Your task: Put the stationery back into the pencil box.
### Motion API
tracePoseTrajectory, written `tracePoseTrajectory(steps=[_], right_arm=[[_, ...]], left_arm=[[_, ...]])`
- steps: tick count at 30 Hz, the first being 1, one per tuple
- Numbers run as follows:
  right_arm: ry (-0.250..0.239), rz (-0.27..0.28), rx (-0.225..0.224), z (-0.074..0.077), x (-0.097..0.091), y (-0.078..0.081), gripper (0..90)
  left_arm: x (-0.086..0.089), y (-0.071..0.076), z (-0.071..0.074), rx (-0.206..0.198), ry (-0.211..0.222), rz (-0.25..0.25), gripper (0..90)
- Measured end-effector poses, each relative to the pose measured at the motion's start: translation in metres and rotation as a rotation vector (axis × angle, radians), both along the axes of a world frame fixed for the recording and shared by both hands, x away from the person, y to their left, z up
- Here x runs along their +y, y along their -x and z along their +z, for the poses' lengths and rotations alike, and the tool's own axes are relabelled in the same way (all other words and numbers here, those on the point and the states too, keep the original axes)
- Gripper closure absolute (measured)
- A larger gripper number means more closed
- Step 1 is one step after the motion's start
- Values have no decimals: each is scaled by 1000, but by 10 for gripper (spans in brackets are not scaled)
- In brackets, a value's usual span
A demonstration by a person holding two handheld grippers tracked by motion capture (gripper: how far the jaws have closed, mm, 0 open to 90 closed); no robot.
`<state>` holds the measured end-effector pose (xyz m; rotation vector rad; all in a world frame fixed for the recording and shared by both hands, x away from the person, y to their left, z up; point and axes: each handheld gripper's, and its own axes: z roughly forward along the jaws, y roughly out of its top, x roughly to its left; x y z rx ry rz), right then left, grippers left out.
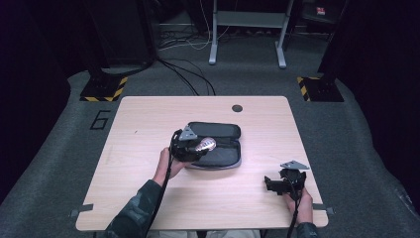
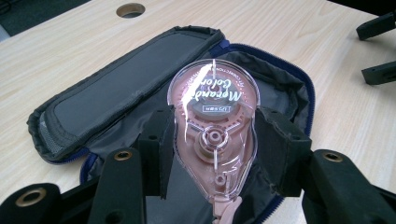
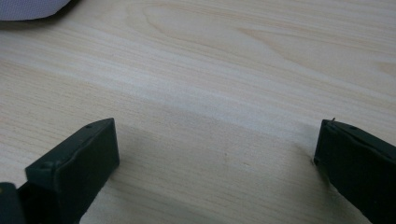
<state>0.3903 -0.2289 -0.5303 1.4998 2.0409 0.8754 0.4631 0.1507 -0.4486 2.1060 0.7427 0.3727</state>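
A clear pink correction tape dispenser (image 2: 214, 135) is clamped between the two black pads of my left gripper (image 2: 212, 149), held just above the open dark pencil case (image 2: 116, 88). From above, the left gripper (image 1: 198, 148) hovers over the case (image 1: 225, 153) at mid-table, with the dispenser (image 1: 205, 144) at its tip. My right gripper (image 1: 270, 184) rests low near the table's front right, jaws wide apart with nothing between them; in its own view the right gripper (image 3: 215, 158) frames bare wood.
The case lies unzipped with its lid (image 1: 215, 130) folded back toward the far side. A round cable hole (image 1: 237, 108) sits near the table's (image 1: 148, 198) far edge. Cables and stand legs lie on the floor beyond.
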Motion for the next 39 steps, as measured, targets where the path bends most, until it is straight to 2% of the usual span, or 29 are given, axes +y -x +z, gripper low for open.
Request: tracePoseTrajectory(steps=[3, 9, 11, 16, 21, 23, 27, 33, 37, 38, 39], right_arm=[[1, 0, 0, 0, 0, 0, 0], [1, 1, 1, 0, 0, 0, 0], [-1, 0, 1, 0, 0, 0, 0], [-1, 0, 1, 0, 0, 0, 0], [-1, 1, 1, 0, 0, 0, 0], [0, 1, 0, 0, 0, 0, 0], [0, 1, 1, 0, 0, 0, 0], [0, 1, 1, 0, 0, 0, 0], [0, 1, 1, 0, 0, 0, 0], [0, 0, 1, 0, 0, 0, 0], [0, 0, 1, 0, 0, 0, 0]], left_arm=[[-1, -4, -2, -5, 1, 0, 502], [-4, -10, -3, 14, 0, 10, 502], [-5, -12, -4, 15, 16, 18, 502], [-11, -18, -7, 27, -10, 19, 501], [-18, -20, -16, 56, -21, 20, 501], [-19, -22, -19, 67, -41, 24, 501], [-24, -22, -24, 75, -41, 29, 501], [-32, -24, -31, 106, -89, 36, 502], [-34, -25, -35, 113, -117, 38, 501], [-35, -25, -36, 119, -110, 45, 501], [-35, -26, -37, 120, -127, 48, 501]])
